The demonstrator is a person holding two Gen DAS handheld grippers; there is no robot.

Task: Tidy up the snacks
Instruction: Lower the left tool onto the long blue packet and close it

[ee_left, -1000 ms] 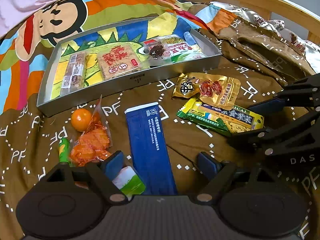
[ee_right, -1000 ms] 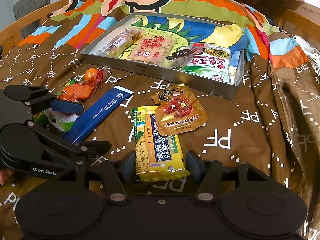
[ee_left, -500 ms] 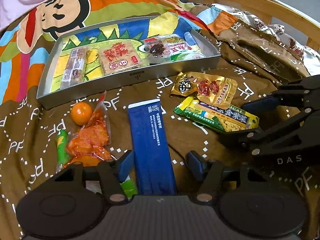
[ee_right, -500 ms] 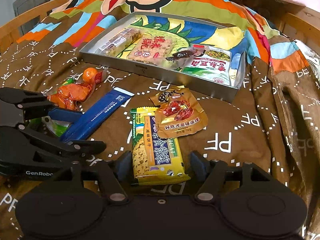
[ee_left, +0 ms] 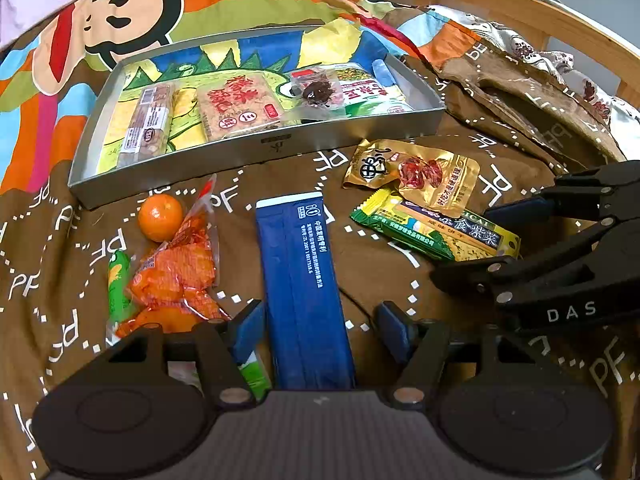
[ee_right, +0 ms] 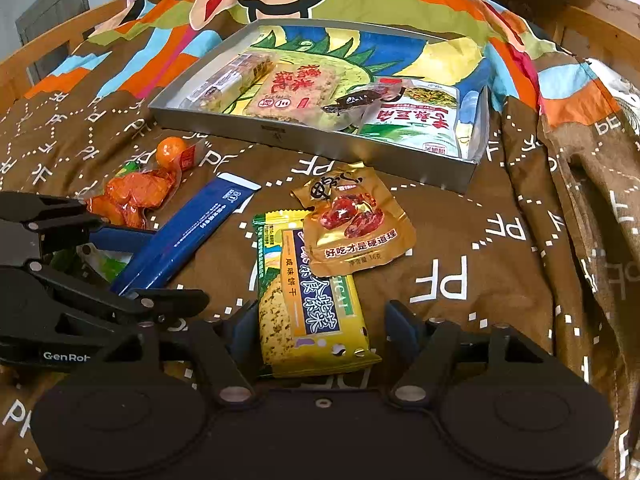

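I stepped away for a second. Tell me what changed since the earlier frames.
The left gripper narrowed from a wide spread around the blue packet; its pads still stand clear. The right gripper widened around the yellow seaweed cracker pack and is closing again, not yet clamped. Nothing was lifted. The tray and the loose snacks stayed put.

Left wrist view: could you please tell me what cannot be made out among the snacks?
Left wrist view:
- Green-white packet: mostly behind the left gripper's finger.
- Blue packet: near end cut off under that gripper's body.
- Seaweed cracker packet: label partly covered by the gold pouch.
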